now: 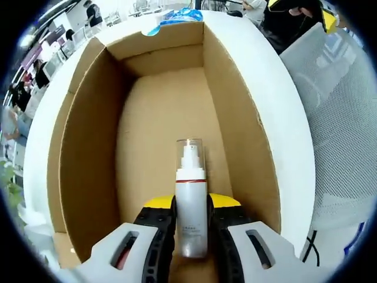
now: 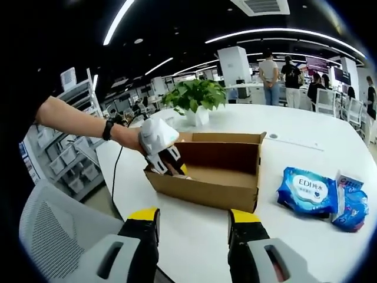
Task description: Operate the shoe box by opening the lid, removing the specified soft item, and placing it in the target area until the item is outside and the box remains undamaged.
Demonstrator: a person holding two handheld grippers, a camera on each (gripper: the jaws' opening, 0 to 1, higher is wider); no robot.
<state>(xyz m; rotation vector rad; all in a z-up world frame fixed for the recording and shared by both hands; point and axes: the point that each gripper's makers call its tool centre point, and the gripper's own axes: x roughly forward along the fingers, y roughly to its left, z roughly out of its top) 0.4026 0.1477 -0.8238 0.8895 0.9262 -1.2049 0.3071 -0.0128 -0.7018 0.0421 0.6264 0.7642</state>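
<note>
Left gripper view is looking down into the open brown cardboard box [image 1: 94, 159], whose walls are rising on either side of the left gripper [image 1: 192, 227]. Its yellow-tipped black jaws are clamping a white spray bottle with a clear cap and red band [image 1: 191, 200] between them, the bottle pointing forward over the box floor. Beyond the far wall, a blue plastic packet [image 1: 177, 16] is lying on the round white table [image 1: 294, 135], and to the right a grey mesh chair [image 1: 347, 135] is standing beside the table.

Right gripper view is showing, ahead and to the left, a person's forearm wearing a black wristband [image 2: 106, 130] and holding the left gripper [image 2: 168, 160], which is reaching into the box [image 2: 206, 186] at its left end. The right gripper [image 2: 193, 236] is hovering over the table [image 2: 194, 253] just in front of the box, jaws apart and holding nothing. Further right, two blue soft packets [image 2: 312, 191] are lying on the table, well apart from the box. Behind the box a green potted plant [image 2: 194, 97] is standing.
</note>
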